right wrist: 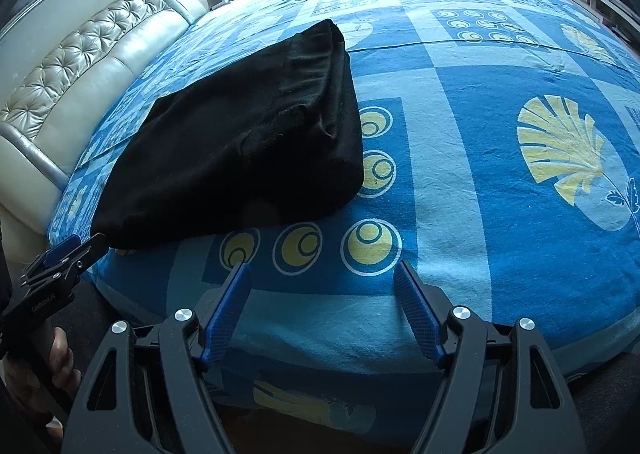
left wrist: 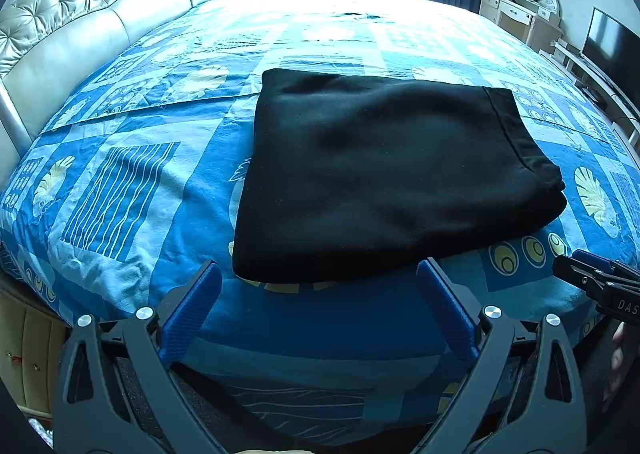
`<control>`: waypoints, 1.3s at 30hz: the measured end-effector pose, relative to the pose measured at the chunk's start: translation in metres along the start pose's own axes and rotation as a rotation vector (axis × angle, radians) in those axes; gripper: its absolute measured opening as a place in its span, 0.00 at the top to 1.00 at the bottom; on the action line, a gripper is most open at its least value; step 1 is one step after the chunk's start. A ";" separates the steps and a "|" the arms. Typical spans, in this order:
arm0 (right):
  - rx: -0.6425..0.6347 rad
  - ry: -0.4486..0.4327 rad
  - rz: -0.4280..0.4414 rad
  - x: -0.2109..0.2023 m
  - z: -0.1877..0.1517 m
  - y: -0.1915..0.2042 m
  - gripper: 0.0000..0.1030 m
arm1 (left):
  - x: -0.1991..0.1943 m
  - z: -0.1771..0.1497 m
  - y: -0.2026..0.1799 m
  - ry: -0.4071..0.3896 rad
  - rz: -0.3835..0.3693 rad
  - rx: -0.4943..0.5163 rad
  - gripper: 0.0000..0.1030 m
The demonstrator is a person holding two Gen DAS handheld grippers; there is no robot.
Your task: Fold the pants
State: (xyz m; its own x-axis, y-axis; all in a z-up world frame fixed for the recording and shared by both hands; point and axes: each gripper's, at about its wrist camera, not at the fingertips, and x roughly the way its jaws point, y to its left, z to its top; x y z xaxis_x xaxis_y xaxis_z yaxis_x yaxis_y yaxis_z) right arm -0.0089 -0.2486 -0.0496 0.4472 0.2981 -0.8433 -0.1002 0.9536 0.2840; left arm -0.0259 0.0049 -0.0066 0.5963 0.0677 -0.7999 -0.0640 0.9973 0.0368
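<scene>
Black fleecy pants [left wrist: 384, 174] folded square on bedsheet [left wrist: 132, 174]; both grippers released, empty

One pants [left wrist: 384, 174], two hand-held grippers [left wrist: 320, 294].

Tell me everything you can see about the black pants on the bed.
The black pants lie folded into a compact, roughly rectangular stack of several layers on the blue patterned bedsheet, near the bed's front edge. The cloth looks soft, matte and fleecy, with faint wrinkles. A stitched hem or band runs along the right side, where the layered edges bulge slightly. Only the sheet touches them: both grippers, left and right, hang open just short of them.
</scene>
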 end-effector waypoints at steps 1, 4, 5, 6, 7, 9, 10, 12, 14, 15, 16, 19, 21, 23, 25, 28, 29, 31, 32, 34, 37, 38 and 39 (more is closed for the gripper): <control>-0.001 0.001 0.001 0.000 0.000 0.000 0.29 | 0.000 0.000 0.000 0.000 0.000 0.000 0.05; -0.004 0.001 0.002 0.000 0.000 0.001 0.29 | 0.000 0.000 0.000 -0.001 0.002 0.001 0.05; -0.005 0.002 0.002 0.000 0.000 0.001 0.29 | 0.000 0.000 0.000 -0.001 0.002 0.001 0.05; -0.005 0.002 0.002 0.000 0.000 0.001 0.29 | 0.000 0.000 0.000 0.000 0.001 0.001 0.05; -0.005 0.002 0.002 0.000 0.000 0.001 0.29 | 0.000 0.000 0.000 0.000 0.001 0.002 0.05; -0.005 0.002 0.002 0.000 0.000 0.002 0.29 | 0.000 0.000 0.000 0.000 0.002 0.002 0.05; -0.005 0.003 0.002 0.001 0.000 0.002 0.29 | 0.000 0.000 0.000 0.001 0.000 0.002 0.05; -0.007 0.005 0.002 0.001 0.000 0.002 0.29 | 0.000 0.000 0.000 -0.001 0.001 0.001 0.05; -0.007 0.005 0.003 0.001 0.000 0.002 0.29 | 0.000 0.000 0.000 -0.003 0.003 0.005 0.05; -0.008 0.006 0.004 0.001 -0.001 0.002 0.29 | -0.001 0.001 -0.001 -0.005 0.005 0.007 0.05; -0.010 0.007 0.004 0.001 -0.001 0.002 0.29 | -0.001 0.001 -0.001 -0.004 0.008 0.008 0.05; -0.013 0.009 0.006 0.002 -0.001 0.002 0.29 | -0.001 0.001 -0.002 -0.004 0.009 0.013 0.05; -0.014 0.011 0.007 0.002 -0.001 0.002 0.29 | -0.001 0.001 -0.002 0.000 0.009 0.015 0.05; -0.014 0.011 0.007 0.002 -0.001 0.002 0.29 | 0.000 0.001 -0.002 0.003 0.007 0.014 0.05; -0.014 0.013 0.009 0.003 -0.002 0.002 0.29 | 0.000 0.001 -0.003 0.004 0.009 0.016 0.05; -0.016 0.015 0.009 0.004 -0.001 0.002 0.29 | 0.000 0.001 -0.003 0.005 0.012 0.018 0.05; -0.016 0.015 0.010 0.004 -0.002 0.002 0.28 | 0.000 0.001 -0.003 0.005 0.015 0.018 0.05; -0.017 0.015 0.013 0.004 -0.002 0.002 0.28 | -0.001 0.001 -0.004 -0.003 0.025 0.020 0.05; -0.019 0.014 0.014 0.004 -0.002 0.002 0.27 | -0.002 0.001 -0.005 -0.013 0.028 0.019 0.05; -0.024 0.010 0.014 0.004 -0.002 0.002 0.27 | -0.009 0.004 -0.006 -0.060 0.027 0.013 0.02; -0.032 0.011 0.034 0.003 -0.002 0.003 0.27 | -0.022 0.017 -0.006 -0.098 -0.038 0.022 0.02; -0.027 0.013 0.046 0.001 0.000 0.003 0.27 | -0.025 0.024 -0.002 -0.112 -0.057 0.015 0.02; -0.018 0.007 0.057 -0.003 0.002 0.003 0.27 | -0.027 0.031 0.004 -0.125 -0.073 0.007 0.02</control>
State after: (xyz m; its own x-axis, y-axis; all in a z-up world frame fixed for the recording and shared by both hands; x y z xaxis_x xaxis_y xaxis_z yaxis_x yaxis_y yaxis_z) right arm -0.0086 -0.2465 -0.0456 0.4336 0.3525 -0.8293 -0.1417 0.9355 0.3235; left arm -0.0179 0.0076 0.0336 0.6940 -0.0021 -0.7200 -0.0117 0.9998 -0.0142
